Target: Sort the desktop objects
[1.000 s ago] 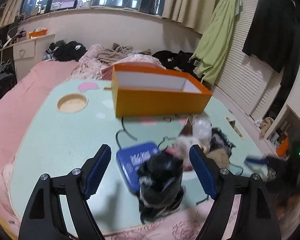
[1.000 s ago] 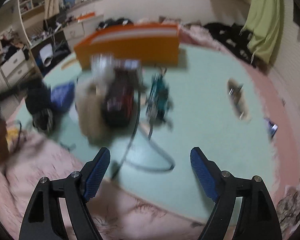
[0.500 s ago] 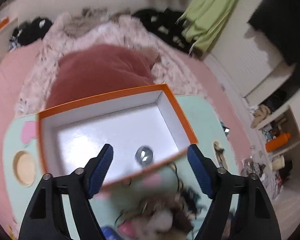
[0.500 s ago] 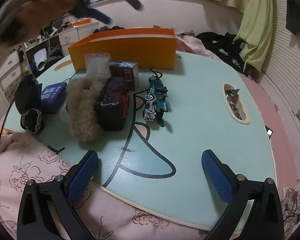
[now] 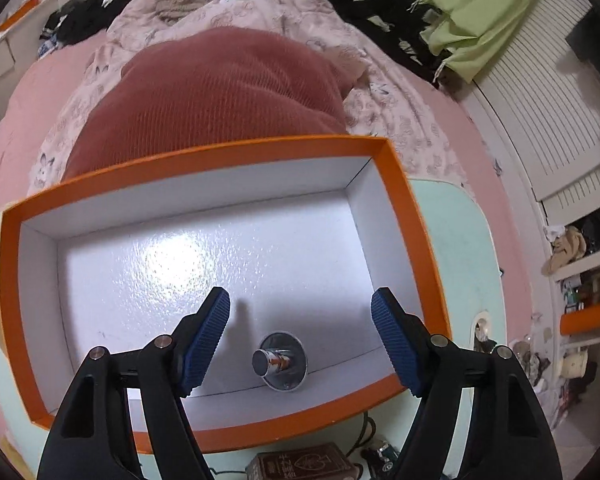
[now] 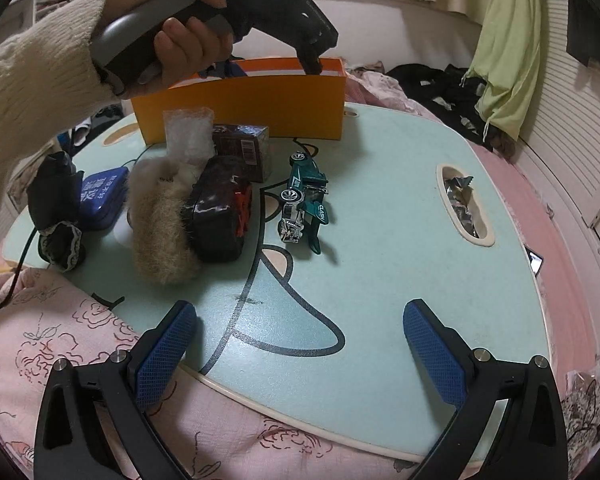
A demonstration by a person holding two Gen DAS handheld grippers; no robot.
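The teal toy car (image 6: 305,200), reading "CLASH", is sitting on the mint table (image 6: 400,264); left gripper (image 5: 300,332) and right gripper (image 6: 300,344) are standing open, gripping nothing

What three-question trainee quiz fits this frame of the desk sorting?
1. True or false: the orange box holds only a small metal piece.
2. What lies between the left gripper fingers: A toy car, B nothing gripped, C pouch?
3. Which teal toy lies right of the playing-card box on the table?

Key: 1 true; 2 B; 3 the toy car.
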